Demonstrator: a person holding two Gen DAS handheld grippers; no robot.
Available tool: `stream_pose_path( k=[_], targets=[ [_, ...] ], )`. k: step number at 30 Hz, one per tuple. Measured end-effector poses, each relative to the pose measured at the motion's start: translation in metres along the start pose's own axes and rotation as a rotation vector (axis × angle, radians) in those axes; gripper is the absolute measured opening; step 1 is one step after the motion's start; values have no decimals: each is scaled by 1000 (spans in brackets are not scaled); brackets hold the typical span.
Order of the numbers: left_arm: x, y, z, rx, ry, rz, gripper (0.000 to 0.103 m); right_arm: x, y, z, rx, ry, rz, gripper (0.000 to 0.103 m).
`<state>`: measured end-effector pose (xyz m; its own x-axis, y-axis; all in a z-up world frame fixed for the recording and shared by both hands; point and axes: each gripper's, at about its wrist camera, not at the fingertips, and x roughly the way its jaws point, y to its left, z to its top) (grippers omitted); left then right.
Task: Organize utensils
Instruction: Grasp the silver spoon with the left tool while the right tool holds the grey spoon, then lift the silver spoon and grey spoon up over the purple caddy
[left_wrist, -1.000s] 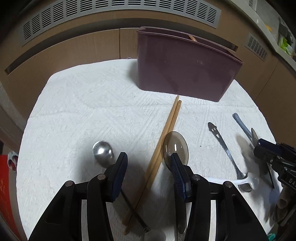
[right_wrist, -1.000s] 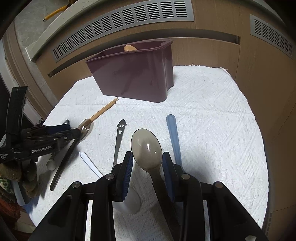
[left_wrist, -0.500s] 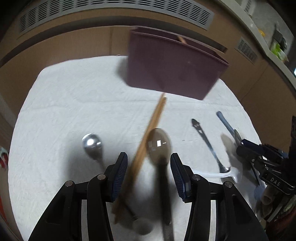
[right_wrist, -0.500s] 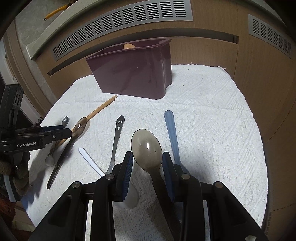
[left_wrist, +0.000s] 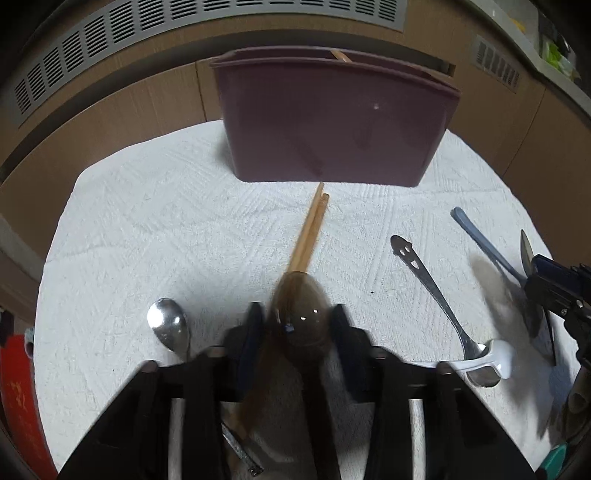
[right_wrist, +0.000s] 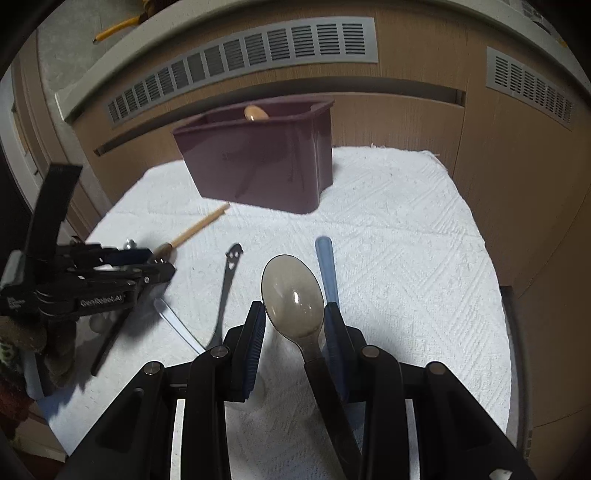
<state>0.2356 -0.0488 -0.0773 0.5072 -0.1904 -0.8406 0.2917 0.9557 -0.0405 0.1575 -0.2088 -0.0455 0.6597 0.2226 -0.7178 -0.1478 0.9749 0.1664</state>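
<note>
A: What takes up most of the scene?

B: A white towel (left_wrist: 155, 229) spread over the tabletop, with wooden cabinet fronts behind. On its far side stands a dark purple bin (left_wrist: 332, 125), likely the holder the utensils go into. A rounded wooden tip (right_wrist: 255, 112) already pokes over its rim.

A: And the tools?

B: The left tool (left_wrist: 297, 328) has just been closing around a smoky brown spoon (left_wrist: 301, 314), whose bowl sits between the jaws. That view is blurred, so I cannot tell whether the pads press on it yet. The right tool (right_wrist: 294, 325) has a second brown spoon (right_wrist: 291, 291) lifted between its jaws, the neck against the right pad with a gap on the left. Whether it is truly clamped I cannot tell; I judge it is carried bowl forward, ready for the bin.

A: What lies loose?

B: Wooden chopsticks (left_wrist: 308, 232) point at the bin, their near ends under the left spoon. A steel spoon (left_wrist: 168, 325) lies to the left. To the right are a steel handle with a cut-out smiley face (left_wrist: 424, 269), a blue handle (right_wrist: 327, 266) and a white plastic spoon (left_wrist: 491, 363), all flat on the towel, I would guess awaiting sorting.

A: Anything hidden?

B: The bin's inside cannot be seen. Both brown spoons' handles run down out of sight between the tools' arms
</note>
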Motion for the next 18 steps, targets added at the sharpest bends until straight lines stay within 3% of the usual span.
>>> stream_pose_path(
  k=[3, 7, 14, 18],
  targets=[
    [-21, 8, -8, -38, -67, -37, 31, -10, 0, 4, 12, -17, 31, 30],
    [-58, 16, -15, -69, -177, -92, 31, -11, 5, 8, 2, -16, 7, 30],
    [-94, 24, -13, -68, -288, -75, 31, -12, 15, 12, 24, -45, 32, 30],
    [-124, 32, 21, -77, -375, -127, 31, -28, 23, 38, 29, -129, 72, 30]
  ],
)
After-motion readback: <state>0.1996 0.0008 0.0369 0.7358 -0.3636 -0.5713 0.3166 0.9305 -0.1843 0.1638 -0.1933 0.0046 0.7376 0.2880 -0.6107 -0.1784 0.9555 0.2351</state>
